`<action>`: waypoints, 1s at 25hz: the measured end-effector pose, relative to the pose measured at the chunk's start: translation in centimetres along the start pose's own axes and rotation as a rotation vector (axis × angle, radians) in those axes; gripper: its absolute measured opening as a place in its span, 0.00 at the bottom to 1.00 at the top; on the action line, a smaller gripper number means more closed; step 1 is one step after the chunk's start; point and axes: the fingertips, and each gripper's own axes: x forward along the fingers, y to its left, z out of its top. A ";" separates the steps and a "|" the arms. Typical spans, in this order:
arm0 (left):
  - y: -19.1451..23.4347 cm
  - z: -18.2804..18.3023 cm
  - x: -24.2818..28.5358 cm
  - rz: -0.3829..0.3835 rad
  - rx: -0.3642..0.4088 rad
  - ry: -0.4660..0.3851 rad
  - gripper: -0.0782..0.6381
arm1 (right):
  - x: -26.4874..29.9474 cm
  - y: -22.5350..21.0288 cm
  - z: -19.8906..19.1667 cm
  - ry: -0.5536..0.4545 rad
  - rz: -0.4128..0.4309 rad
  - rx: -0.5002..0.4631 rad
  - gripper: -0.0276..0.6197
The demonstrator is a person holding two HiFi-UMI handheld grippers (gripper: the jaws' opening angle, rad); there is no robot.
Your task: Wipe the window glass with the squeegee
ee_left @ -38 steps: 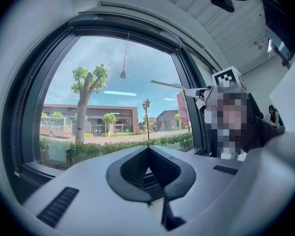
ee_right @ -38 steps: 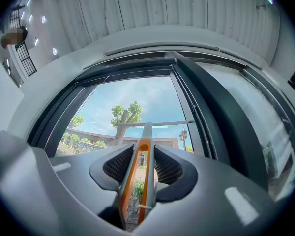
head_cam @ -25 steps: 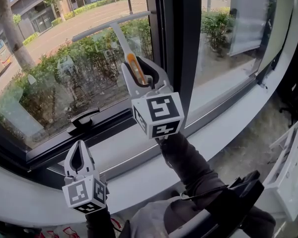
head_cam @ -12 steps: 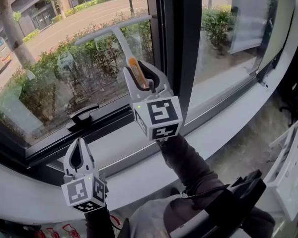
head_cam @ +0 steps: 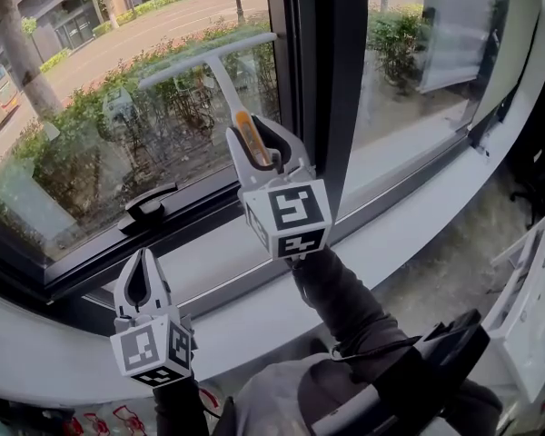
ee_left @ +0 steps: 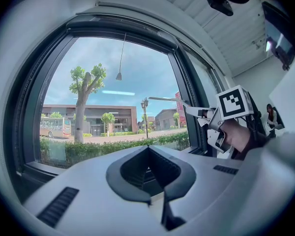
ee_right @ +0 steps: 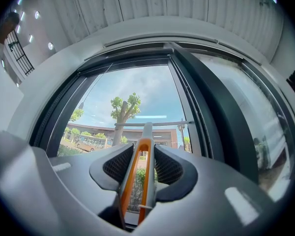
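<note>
The grey T-shaped squeegee with an orange-inlaid handle (head_cam: 223,87) is held up in front of the left-hand pane of window glass (head_cam: 91,143). Its handle lies lengthwise between the jaws of the right tongs (head_cam: 254,131), which are clenched on it. In the right gripper view the squeegee (ee_right: 140,167) runs straight up the centre line of the right tongs (ee_right: 143,155), both ribbed pads bearing on the handle. The cross-blade stands above the jaws, across the window glass (ee_right: 113,90). In the head view the blade sits in the upper part of the pane, tilted slightly, its right end close to the dark vertical window frame post (head_cam: 325,80) (whether the blade edge touches the glass cannot be told).

The left tongs (head_cam: 143,263) hang low and to the left, well apart from the squeegee, over the white curved window sill (head_cam: 409,225). In the left gripper view the left tongs (ee_left: 148,156) are clenched on nothing, with only the oval hollow between the jaws. That view also shows the squeegee (ee_left: 173,101) and the right tongs (ee_left: 202,115) to the right.

A black window handle (head_cam: 149,206) lies on the lower frame rail, between the two tongs. Beyond the glass are a green hedge (head_cam: 64,171), a tree trunk (head_cam: 18,53) and a road.
</note>
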 end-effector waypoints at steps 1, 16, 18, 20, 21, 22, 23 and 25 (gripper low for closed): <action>0.0 0.0 0.0 0.000 0.000 0.001 0.11 | -0.1 0.0 -0.2 0.003 0.000 0.001 0.24; -0.3 -0.7 0.0 -0.010 0.003 0.014 0.11 | -1.5 0.3 -3.1 0.047 -0.002 0.011 0.24; -0.4 -0.7 0.0 -0.011 0.003 0.015 0.11 | -1.6 0.3 -3.4 0.052 -0.002 0.012 0.24; -0.4 -0.7 0.0 -0.012 0.002 0.016 0.11 | -1.8 0.4 -3.8 0.058 -0.002 0.013 0.24; -0.5 -0.7 0.0 -0.013 0.002 0.016 0.11 | -1.9 0.4 -4.0 0.061 -0.002 0.014 0.24; -0.5 -0.7 0.0 -0.015 0.003 0.017 0.11 | -2.0 0.4 -4.1 0.064 -0.002 0.014 0.24; -0.6 -0.8 0.0 -0.016 0.003 0.018 0.11 | -2.1 0.4 -4.3 0.067 -0.002 0.014 0.24; -0.7 -0.8 0.0 -0.017 0.003 0.018 0.11 | -2.3 0.4 -4.7 0.074 -0.002 0.016 0.24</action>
